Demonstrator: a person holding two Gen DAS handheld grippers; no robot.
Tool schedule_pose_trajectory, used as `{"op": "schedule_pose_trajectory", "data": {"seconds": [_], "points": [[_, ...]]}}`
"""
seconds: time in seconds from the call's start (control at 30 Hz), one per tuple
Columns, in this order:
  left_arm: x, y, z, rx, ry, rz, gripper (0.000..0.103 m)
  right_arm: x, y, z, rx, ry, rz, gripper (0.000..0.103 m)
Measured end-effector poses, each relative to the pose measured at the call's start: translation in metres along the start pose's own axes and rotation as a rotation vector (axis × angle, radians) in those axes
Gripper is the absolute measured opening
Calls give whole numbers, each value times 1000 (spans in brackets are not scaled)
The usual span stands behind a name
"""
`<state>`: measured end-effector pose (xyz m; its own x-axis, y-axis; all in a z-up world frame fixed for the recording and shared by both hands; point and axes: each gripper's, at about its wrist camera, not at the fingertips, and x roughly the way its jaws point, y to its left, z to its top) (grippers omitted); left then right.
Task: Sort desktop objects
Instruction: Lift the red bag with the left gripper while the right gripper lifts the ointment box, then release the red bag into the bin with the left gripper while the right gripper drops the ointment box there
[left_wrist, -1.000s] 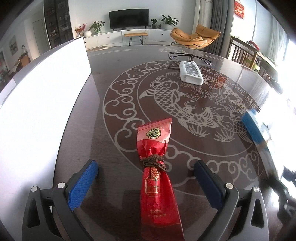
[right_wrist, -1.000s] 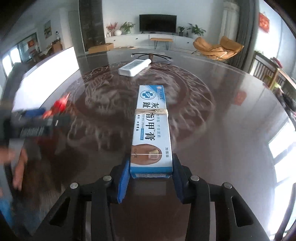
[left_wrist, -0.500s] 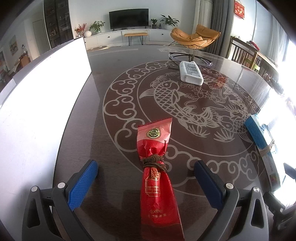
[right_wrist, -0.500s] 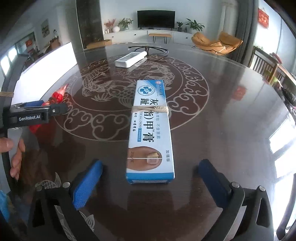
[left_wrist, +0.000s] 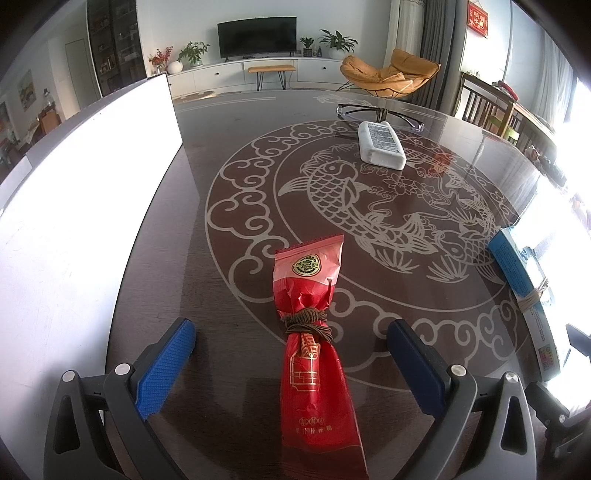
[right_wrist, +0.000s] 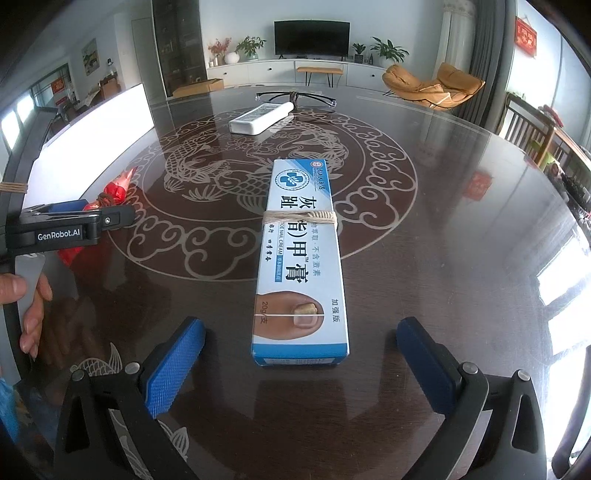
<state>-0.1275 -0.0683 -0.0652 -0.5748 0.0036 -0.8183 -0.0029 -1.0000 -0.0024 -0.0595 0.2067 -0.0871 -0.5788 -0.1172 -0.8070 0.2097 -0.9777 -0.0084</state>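
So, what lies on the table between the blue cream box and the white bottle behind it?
Nothing: in the right wrist view, only bare patterned table lies between the cream box and the white bottle.

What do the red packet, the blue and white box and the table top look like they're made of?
Red packet: likely thin plastic or foil film, since it is shiny, crinkled and cinched by brown cord.
Blue and white box: printed cardboard by its look, with sharp folded edges and a slight sheen; string is wrapped around it.
Table top: dark, glossy, perhaps glass or lacquer, as it mirrors the windows.
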Motion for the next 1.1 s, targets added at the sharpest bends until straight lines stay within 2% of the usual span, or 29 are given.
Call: {"op": "schedule_pose_trajectory", "data": {"seconds": [0.07,0.17,0.27,0.3,0.33,0.37,0.4,0.43,0.47,0.53,0.73,0.87,0.93,1.0,1.1], "points": [[0,0,0,20,10,-10,103,0,0,0,0,0,0,103],[-3,-1,-2,104,42,-64,103,3,1,4,-11,11,9,103],[-3,-2,-1,108,57,-66,103,18,1,28,-58,124,46,103],[-3,-3,-2,111,41,-69,91,21,-1,38,-53,159,68,99],[-7,-7,-3,127,-3,-83,80,23,-3,50,-35,167,96,88],[-9,-10,-2,135,-24,-91,57,25,-3,58,-28,173,114,79],[-11,-11,-2,137,-37,-95,32,30,-2,67,-41,189,101,62],[-12,-11,-2,129,-37,-112,19,32,-1,70,-61,199,78,42],[-13,-10,-1,112,-33,-147,20,34,0,74,-81,216,57,43],[-20,-5,-4,68,-28,-205,20,30,-1,73,-66,228,77,42],[-84,-3,-16,25,-127,-316,20,-20,-6,76,2,139,123,42],[-143,22,-14,-65,-208,-396,20,-56,30,104,-34,74,190,42],[-176,51,-13,-110,-261,-395,20,-69,61,120,-79,36,233,42],[-197,78,-12,-140,-297,-359,20,-81,101,135,-115,-2,314,42],[-221,135,-15,-197,-323,-226,20,-94,174,155,-173,-32,462,42]]}}
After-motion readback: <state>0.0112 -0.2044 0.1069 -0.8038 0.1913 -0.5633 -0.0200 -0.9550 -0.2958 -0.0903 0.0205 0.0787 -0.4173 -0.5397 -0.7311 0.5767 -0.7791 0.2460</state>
